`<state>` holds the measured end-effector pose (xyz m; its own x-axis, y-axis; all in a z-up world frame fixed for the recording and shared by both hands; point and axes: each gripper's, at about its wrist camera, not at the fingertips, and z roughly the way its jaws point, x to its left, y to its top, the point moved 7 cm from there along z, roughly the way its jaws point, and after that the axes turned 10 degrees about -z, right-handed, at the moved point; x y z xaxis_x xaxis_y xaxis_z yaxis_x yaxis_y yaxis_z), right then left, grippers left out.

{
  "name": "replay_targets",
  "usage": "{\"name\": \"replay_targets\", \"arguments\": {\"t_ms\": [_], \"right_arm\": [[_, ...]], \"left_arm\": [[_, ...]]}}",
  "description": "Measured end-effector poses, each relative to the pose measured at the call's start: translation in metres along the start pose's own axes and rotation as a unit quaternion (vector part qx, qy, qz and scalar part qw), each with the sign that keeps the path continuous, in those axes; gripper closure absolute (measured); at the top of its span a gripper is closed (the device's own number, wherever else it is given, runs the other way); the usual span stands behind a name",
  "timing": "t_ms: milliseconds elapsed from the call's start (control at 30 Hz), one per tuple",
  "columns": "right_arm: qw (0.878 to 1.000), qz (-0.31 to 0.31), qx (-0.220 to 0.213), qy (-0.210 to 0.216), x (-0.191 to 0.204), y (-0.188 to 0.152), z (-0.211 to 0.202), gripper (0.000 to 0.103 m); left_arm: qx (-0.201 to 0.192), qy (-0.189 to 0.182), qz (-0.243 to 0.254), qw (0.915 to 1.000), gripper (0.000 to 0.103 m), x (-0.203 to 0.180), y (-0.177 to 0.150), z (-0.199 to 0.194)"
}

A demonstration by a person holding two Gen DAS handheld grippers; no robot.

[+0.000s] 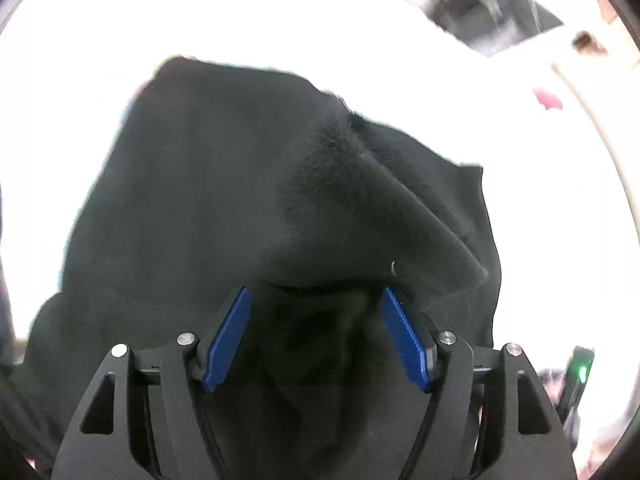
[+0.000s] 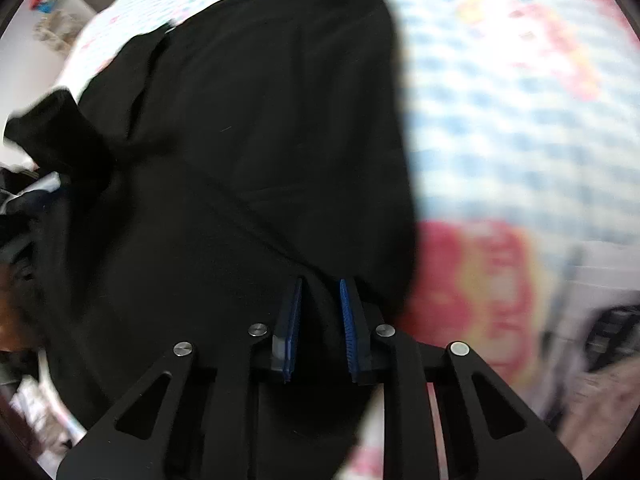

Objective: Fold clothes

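Note:
A black garment [image 1: 224, 184] lies spread over a bright, overexposed surface, with a raised fuzzy fold [image 1: 360, 200] running toward the lower right. My left gripper [image 1: 314, 292] hangs just above it, its blue pads [image 1: 230, 336] wide apart and open; the fold's edge sits at the fingertips. In the right wrist view the same black garment [image 2: 248, 128] stretches away over a blue-checked sheet [image 2: 500, 128]. My right gripper [image 2: 320, 282] has its blue pads close together, with a ridge of the black cloth pinched between them.
The sheet carries a red and yellow print [image 2: 480, 288]. Dark clutter and other clothes [image 2: 20, 208] lie off the left side. A dark opening with furniture [image 1: 488, 4] shows at the far right, and a device with a green light [image 1: 580, 372] sits at the lower right.

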<state>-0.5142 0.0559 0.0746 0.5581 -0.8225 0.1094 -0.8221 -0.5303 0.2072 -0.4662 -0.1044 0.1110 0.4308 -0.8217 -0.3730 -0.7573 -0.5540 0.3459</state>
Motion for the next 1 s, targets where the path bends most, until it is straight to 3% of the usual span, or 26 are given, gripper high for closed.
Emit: {"name": "replay_targets", "arguments": {"t_ms": [67,100,167,200,300,367,433,467,500,567,633,700,867,900,967,1000], "right_arm": [[0.999,0.027,-0.014,-0.044,-0.019,-0.002,-0.014,0.089],[0.997,0.041,-0.022,-0.058,-0.028,-0.002,-0.022,0.089],[0.993,0.07,-0.039,-0.086,-0.045,-0.004,-0.037,0.088],[0.994,0.07,-0.044,-0.067,-0.044,-0.002,-0.039,0.087],[0.997,0.051,-0.05,-0.011,-0.031,0.008,-0.038,0.072],[0.999,0.028,-0.038,-0.002,-0.02,0.016,-0.026,0.07],[0.999,0.011,-0.03,0.001,-0.007,0.025,-0.018,0.07],[1.0,0.003,-0.026,0.003,0.0,0.029,-0.014,0.069],[1.0,-0.005,-0.022,0.005,0.006,0.034,-0.009,0.069],[0.999,-0.034,-0.012,0.01,0.024,0.038,-0.003,0.066],[0.999,-0.038,0.01,-0.005,0.027,0.032,0.01,0.066],[0.999,-0.026,0.027,-0.011,0.023,0.026,0.02,0.066],[1.0,0.015,0.026,0.0,0.003,0.025,0.015,0.064],[1.0,0.017,0.015,-0.009,0.0,0.027,0.009,0.064],[0.999,0.025,-0.013,-0.027,-0.01,0.034,-0.004,0.064],[0.998,0.033,-0.031,-0.035,-0.016,0.039,-0.012,0.064]], "left_arm": [[-0.027,0.059,-0.078,0.9949,0.035,0.039,0.015,-0.017],[-0.024,0.062,-0.099,0.9929,0.035,0.05,0.016,-0.02],[0.001,0.033,-0.093,0.9951,0.035,0.048,0.009,-0.016],[0.014,0.019,-0.089,0.9957,0.035,0.047,0.006,-0.015],[0.052,-0.023,-0.079,0.9952,0.032,0.045,-0.005,-0.011],[0.075,-0.017,-0.003,0.997,0.032,0.018,-0.021,0.005],[0.085,0.005,0.1,0.9913,0.031,-0.015,-0.037,0.03],[0.085,0.02,0.119,0.989,0.031,-0.018,-0.042,0.04],[0.084,0.035,0.111,0.9897,0.032,-0.015,-0.038,0.044],[0.081,0.065,0.094,0.9901,0.047,-0.007,-0.031,0.05],[0.07,0.097,0.068,0.9905,0.048,0.007,-0.021,0.05],[0.031,0.136,0.008,0.9902,0.048,0.049,-0.001,0.026],[-0.003,0.194,-0.072,0.9783,0.05,0.133,0.017,-0.012],[-0.017,0.189,-0.079,0.9787,0.05,0.136,0.022,-0.019],[-0.03,0.134,-0.098,0.9857,0.043,0.133,0.029,-0.03],[-0.017,0.1,-0.1,0.9897,0.043,0.126,0.026,-0.027]]}}
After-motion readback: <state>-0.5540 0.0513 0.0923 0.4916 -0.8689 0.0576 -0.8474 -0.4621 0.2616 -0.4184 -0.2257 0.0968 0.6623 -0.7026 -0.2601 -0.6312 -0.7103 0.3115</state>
